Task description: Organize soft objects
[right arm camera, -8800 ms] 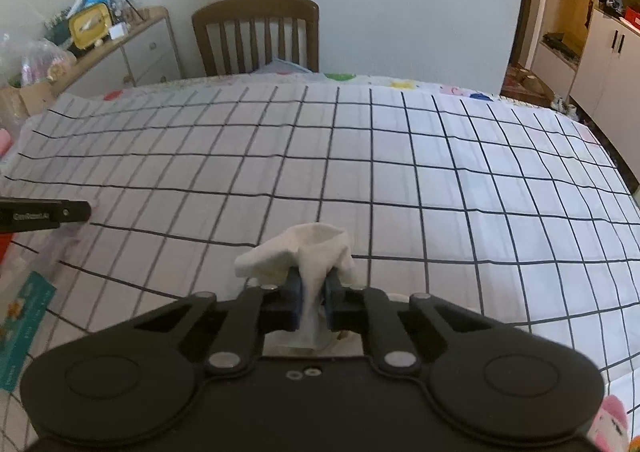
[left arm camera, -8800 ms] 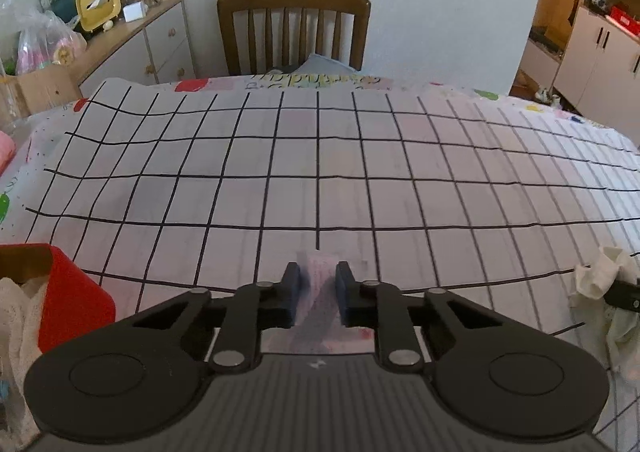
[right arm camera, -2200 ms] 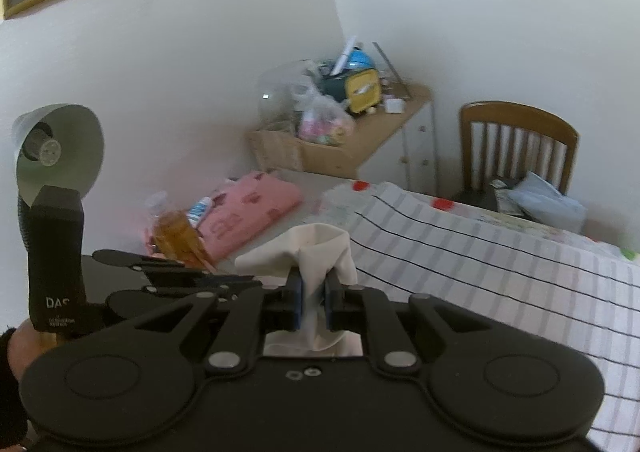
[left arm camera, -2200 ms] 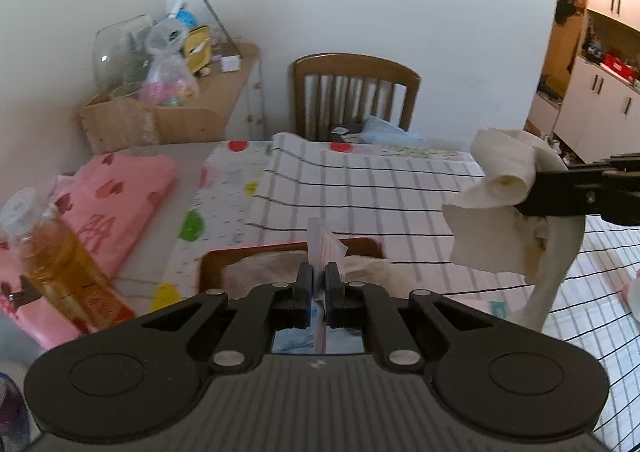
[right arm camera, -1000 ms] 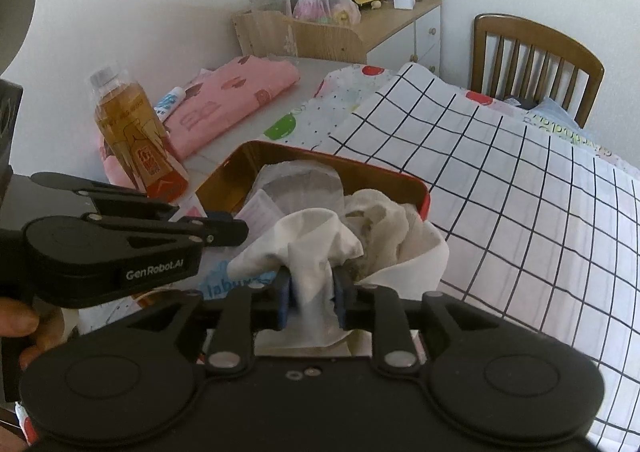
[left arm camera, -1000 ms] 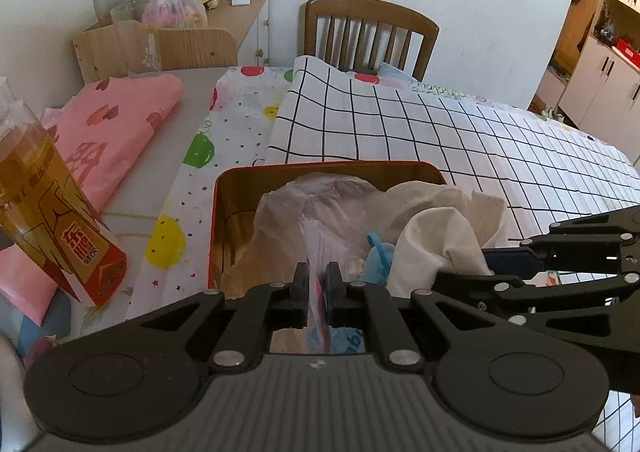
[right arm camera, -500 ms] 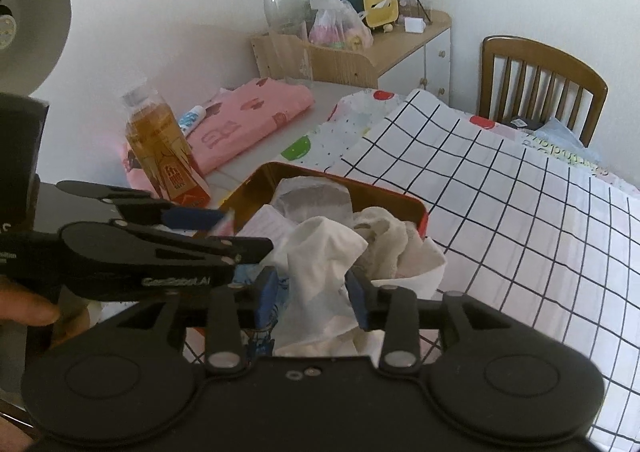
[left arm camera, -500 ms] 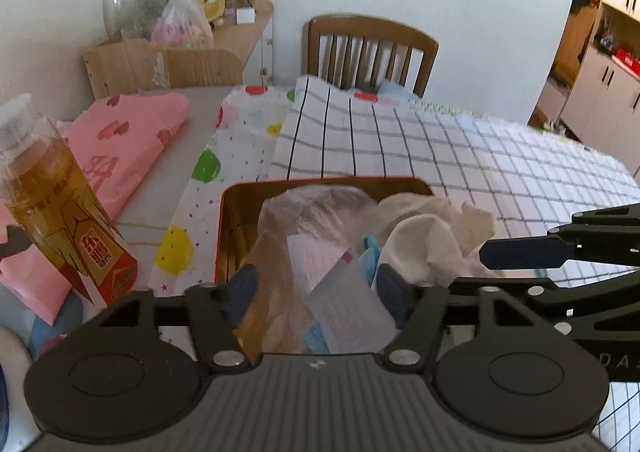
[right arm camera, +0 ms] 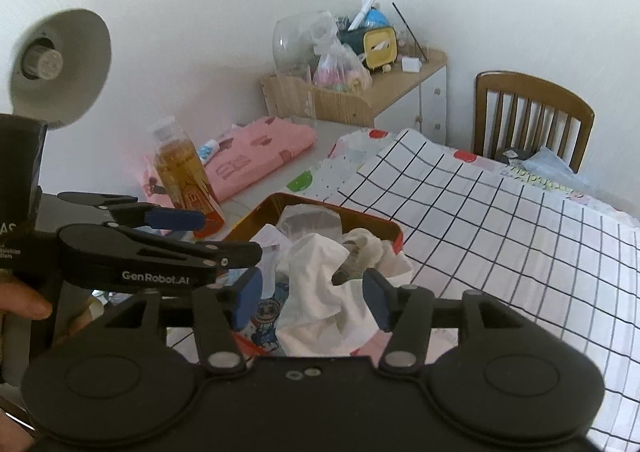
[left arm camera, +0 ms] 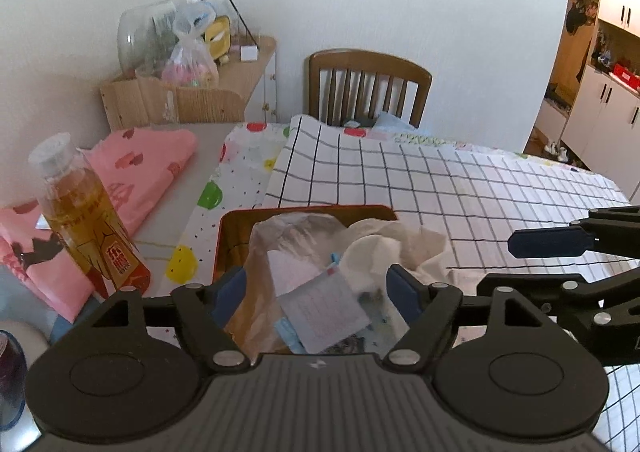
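Note:
A red tin box (left arm camera: 240,217) (right arm camera: 384,226) sits at the table's left edge, piled with soft things: a clear plastic bag (left arm camera: 288,232), a white cloth (left arm camera: 400,244) (right arm camera: 316,272), a pinkish packet (left arm camera: 320,304) and a grey-white sock (right arm camera: 360,256). My left gripper (left arm camera: 318,292) is open just above the box, with the packet lying loose between its fingers. My right gripper (right arm camera: 312,298) is open over the white cloth, holding nothing. Each gripper shows in the other's view, the left one (right arm camera: 172,217) and the right one (left arm camera: 548,242).
A bottle of amber liquid (left arm camera: 84,223) (right arm camera: 184,175) stands left of the box beside a folded pink cloth (left arm camera: 136,167). A wooden chair (left arm camera: 368,91) is at the table's far side, a cluttered cabinet (left arm camera: 224,87) at the back left. A checked tablecloth (left arm camera: 460,191) covers the table. A desk lamp (right arm camera: 56,67) is at left.
Both grippers carried their loads from the checked cloth to the red box, then opened. The packet and the white cloth now lie in the box, and both grippers have risen slightly.

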